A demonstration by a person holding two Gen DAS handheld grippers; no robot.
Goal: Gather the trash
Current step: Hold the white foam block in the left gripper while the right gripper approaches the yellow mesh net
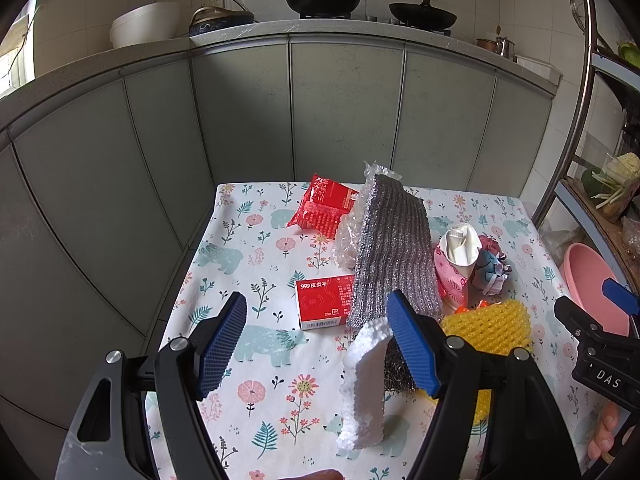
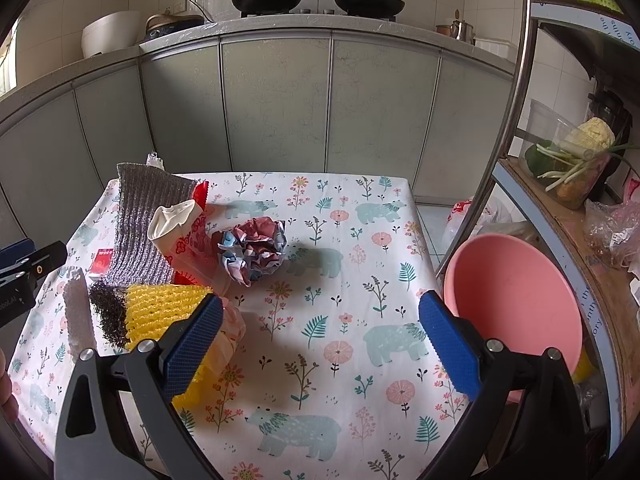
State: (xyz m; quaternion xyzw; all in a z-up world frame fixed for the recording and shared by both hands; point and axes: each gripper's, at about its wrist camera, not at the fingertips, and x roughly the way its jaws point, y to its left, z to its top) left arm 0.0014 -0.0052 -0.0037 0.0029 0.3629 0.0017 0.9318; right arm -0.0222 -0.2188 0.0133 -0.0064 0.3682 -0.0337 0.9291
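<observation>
Hovering above the table, both the left gripper and right gripper are spread wide, holding nothing; white foam stands near the left one.

Tablecloth: white, printed with teal bears, pink flowers and green leaves. Foam net: yellow. Foil sheet: silver, ribbed. Medicine box: red with white edge. Basin: pink. Gripper pads: blue.
</observation>
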